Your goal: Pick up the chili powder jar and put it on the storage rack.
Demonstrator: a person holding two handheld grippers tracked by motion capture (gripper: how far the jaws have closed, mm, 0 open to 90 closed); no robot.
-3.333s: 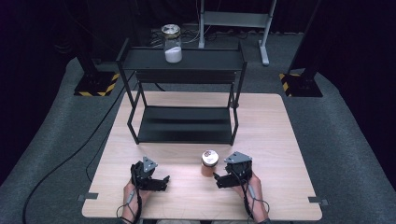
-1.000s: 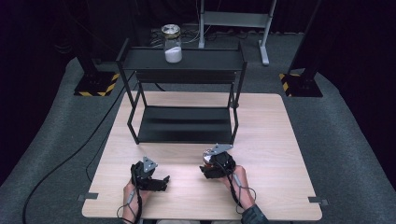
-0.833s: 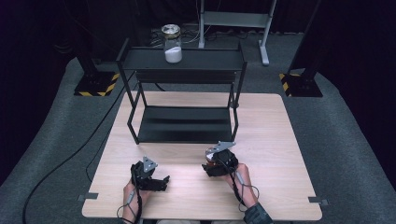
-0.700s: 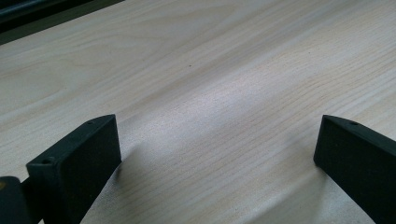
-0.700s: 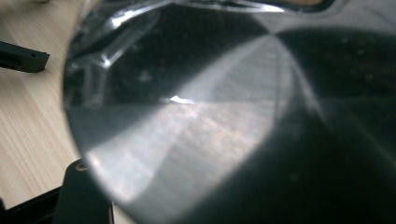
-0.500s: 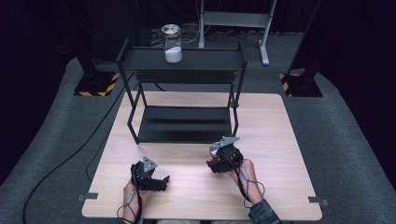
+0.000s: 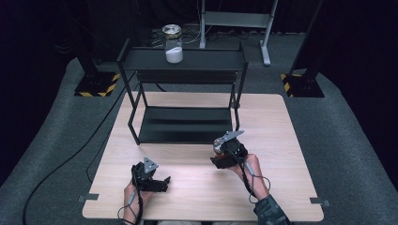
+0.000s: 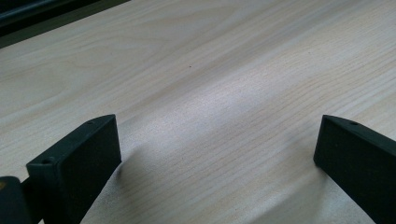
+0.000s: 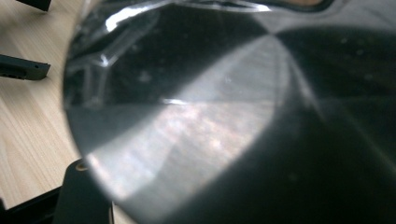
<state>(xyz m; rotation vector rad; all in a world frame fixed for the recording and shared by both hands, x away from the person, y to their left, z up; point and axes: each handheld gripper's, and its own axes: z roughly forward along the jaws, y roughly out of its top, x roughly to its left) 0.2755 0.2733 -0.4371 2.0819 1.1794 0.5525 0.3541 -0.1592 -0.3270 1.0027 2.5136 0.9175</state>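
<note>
The right gripper [image 7: 224,152] is clamped on the small round jar with a brownish top [image 7: 218,144], which was standing alone on the light wooden table [image 7: 281,140] between the 2 grippers 3.3 s ago and now sits off the tabletop, carried in front of the right front leg of the black metal 2-tier shelf rack [image 7: 183,89]. Over the last second that gripper has climbed and drifted right, away from the person's edge, toward the rack's lower tier. In the right gripper view the jar's dark, shiny, rounded surface [image 9: 233,116] presses close against the lens, with 1 black jaw visible below it (the other is hidden behind the jar). The left gripper [image 7: 157,180] has kept its place near the front edge; its jaws stand wide apart over bare wood, holding nothing. A clear glass jar holding white powder [image 7: 173,44] stays on the rack's top tier, as before.
</note>
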